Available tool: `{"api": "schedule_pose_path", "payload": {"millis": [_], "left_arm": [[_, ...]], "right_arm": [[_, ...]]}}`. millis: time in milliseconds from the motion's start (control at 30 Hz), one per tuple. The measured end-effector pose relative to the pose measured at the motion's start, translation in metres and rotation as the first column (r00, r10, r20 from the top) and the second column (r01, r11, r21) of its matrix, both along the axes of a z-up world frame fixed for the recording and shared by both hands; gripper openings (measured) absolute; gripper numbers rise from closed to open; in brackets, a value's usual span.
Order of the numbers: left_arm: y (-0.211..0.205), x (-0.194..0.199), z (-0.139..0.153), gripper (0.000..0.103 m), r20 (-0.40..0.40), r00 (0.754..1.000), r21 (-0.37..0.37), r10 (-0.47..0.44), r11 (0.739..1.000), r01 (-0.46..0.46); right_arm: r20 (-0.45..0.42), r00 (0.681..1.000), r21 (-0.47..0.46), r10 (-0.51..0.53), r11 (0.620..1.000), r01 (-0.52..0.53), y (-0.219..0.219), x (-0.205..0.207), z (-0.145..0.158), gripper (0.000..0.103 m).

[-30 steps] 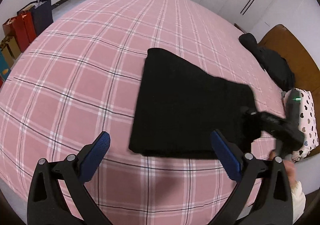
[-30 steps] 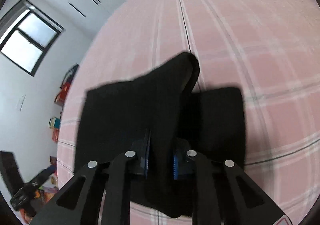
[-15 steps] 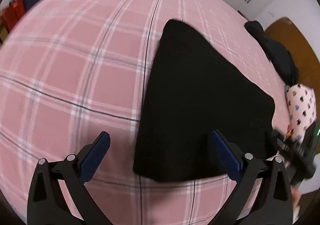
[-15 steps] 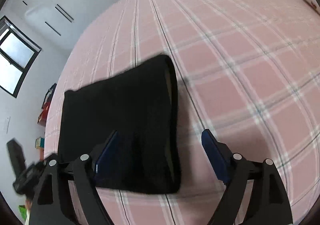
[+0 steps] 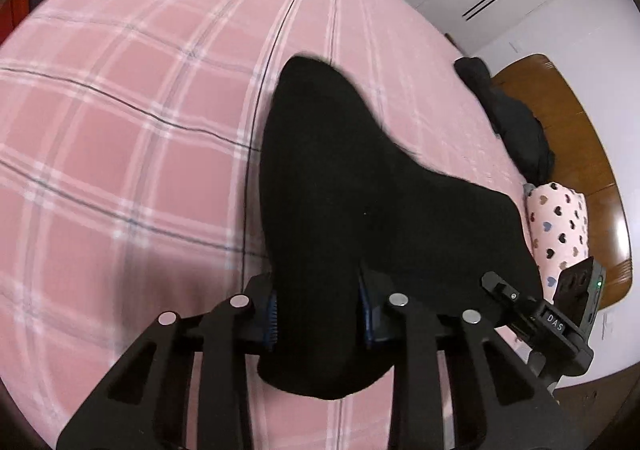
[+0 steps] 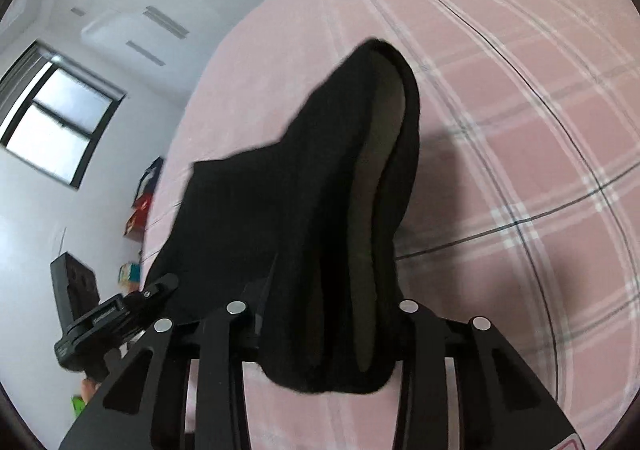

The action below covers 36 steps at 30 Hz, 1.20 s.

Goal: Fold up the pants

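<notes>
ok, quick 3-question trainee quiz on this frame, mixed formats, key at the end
1. True or false: the left gripper is open above the folded black pants.
2. Multiple choice: what lies beside the dark wooden headboard? A) red towel B) pale heart-print pillow C) laptop
3. Fill in: the right gripper is shut on the ____.

Key: 1 false, both grippers pinch the near edge of the pants, lifted off the pink plaid bedsheet. 2 B. 3 pants.
</notes>
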<state>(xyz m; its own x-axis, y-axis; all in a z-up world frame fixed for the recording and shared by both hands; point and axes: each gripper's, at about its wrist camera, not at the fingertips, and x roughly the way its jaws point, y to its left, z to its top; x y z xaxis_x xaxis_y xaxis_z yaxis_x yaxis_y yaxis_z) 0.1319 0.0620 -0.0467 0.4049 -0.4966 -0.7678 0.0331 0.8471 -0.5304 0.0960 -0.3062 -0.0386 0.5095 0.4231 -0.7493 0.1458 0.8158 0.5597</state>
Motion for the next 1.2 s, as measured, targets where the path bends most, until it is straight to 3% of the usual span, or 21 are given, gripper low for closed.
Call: {"api": "schedule_pose_path", "payload": {"millis": [100,167,233,267,300,333,367,433,500,567,633,767,867,933,967,1000,1033,1067,1100,1200], "left_arm": [[0.024,-0.029,0.023,0.029,0.007,1.000,-0.008,-0.005,1.000,0.005],[0.036,-0.054,0.024,0.030,0.001,1.000,0.032,-0.014,0.999,0.014],[0.039,-0.070,0.007,0.038,-0.028,1.000,0.118,-0.013,0.993,0.016],[0.040,-0.077,-0.013,0.045,-0.071,0.997,0.169,0.005,0.986,0.007],[0.042,-0.081,-0.028,0.049,-0.096,0.995,0.220,0.026,0.975,-0.004],[0.043,-0.085,-0.037,0.051,-0.104,0.993,0.259,0.047,0.966,-0.019],[0.050,-0.092,-0.036,0.052,-0.087,0.993,0.223,0.078,0.973,-0.057],[0.060,-0.097,-0.021,0.051,-0.036,0.990,0.207,0.139,0.970,-0.129],[0.069,-0.101,0.004,0.051,0.043,0.980,0.242,0.196,0.949,-0.200],[0.071,-0.099,0.029,0.051,0.103,0.972,0.252,0.213,0.939,-0.233],[0.059,-0.084,0.054,0.052,0.143,0.974,0.250,0.178,0.945,-0.209],[0.016,-0.050,0.069,0.064,0.158,0.983,0.234,0.096,0.963,-0.131],[-0.027,-0.022,0.048,0.071,0.121,0.992,0.312,0.023,0.948,-0.060],[-0.036,-0.001,0.010,0.069,0.026,0.999,0.401,0.027,0.916,-0.035],[-0.038,0.005,-0.001,0.059,0.001,0.999,0.423,0.034,0.905,-0.031],[-0.035,0.014,-0.017,0.062,-0.029,0.998,0.442,0.050,0.897,-0.032],[-0.031,0.020,-0.027,0.064,-0.043,0.997,0.426,0.061,0.904,-0.037],[-0.027,0.027,-0.034,0.076,-0.042,0.996,0.418,0.083,0.907,-0.058],[-0.025,0.033,-0.036,0.083,-0.042,0.994,0.421,0.100,0.904,-0.073],[-0.023,0.047,-0.041,0.088,-0.025,0.993,0.428,0.116,0.899,-0.094]], "right_arm": [[-0.014,0.998,-0.023,0.062,0.998,-0.063,0.020,-0.028,0.008,0.034],[-0.061,0.992,-0.027,0.107,0.994,-0.109,0.039,-0.048,-0.009,0.038],[-0.162,0.979,-0.087,0.126,0.986,-0.142,0.056,-0.062,-0.041,0.047],[-0.215,0.971,-0.129,0.109,0.982,-0.138,0.059,-0.066,-0.055,0.057],[-0.232,0.969,-0.091,0.088,0.990,-0.112,0.054,-0.068,-0.060,0.056],[-0.197,0.980,-0.066,0.027,0.997,-0.040,0.042,-0.074,-0.051,0.058],[-0.165,0.985,-0.105,-0.043,0.994,0.026,0.033,-0.080,-0.038,0.063],[-0.085,0.990,-0.216,-0.113,0.972,0.092,0.020,-0.091,-0.010,0.063],[-0.001,0.994,-0.262,-0.113,0.959,0.109,0.014,-0.099,0.016,0.058],[0.060,0.996,-0.282,-0.066,0.956,0.081,0.020,-0.100,0.040,0.037],[0.084,0.996,-0.300,-0.009,0.953,0.033,0.036,-0.090,0.050,0.037],[0.069,0.993,-0.386,0.094,0.921,-0.060,0.078,-0.059,0.045,0.036],[0.012,0.992,-0.410,0.129,0.905,-0.112,0.094,-0.044,0.020,0.031],[-0.027,0.990,-0.398,0.136,0.907,-0.135,0.095,-0.036,0.009,0.030],[-0.046,0.989,-0.408,0.138,0.901,-0.145,0.095,-0.029,-0.001,0.029],[-0.068,0.987,-0.423,0.146,0.892,-0.161,0.096,-0.023,-0.009,0.027],[-0.095,0.984,-0.446,0.151,0.877,-0.177,0.097,-0.012,-0.020,0.015],[-0.109,0.983,-0.453,0.150,0.872,-0.184,0.098,-0.001,-0.027,0.013],[-0.111,0.984,-0.441,0.143,0.880,-0.178,0.094,0.010,-0.036,0.012],[-0.085,0.988,-0.448,0.130,0.880,-0.155,0.090,0.033,-0.043,0.011]]}}
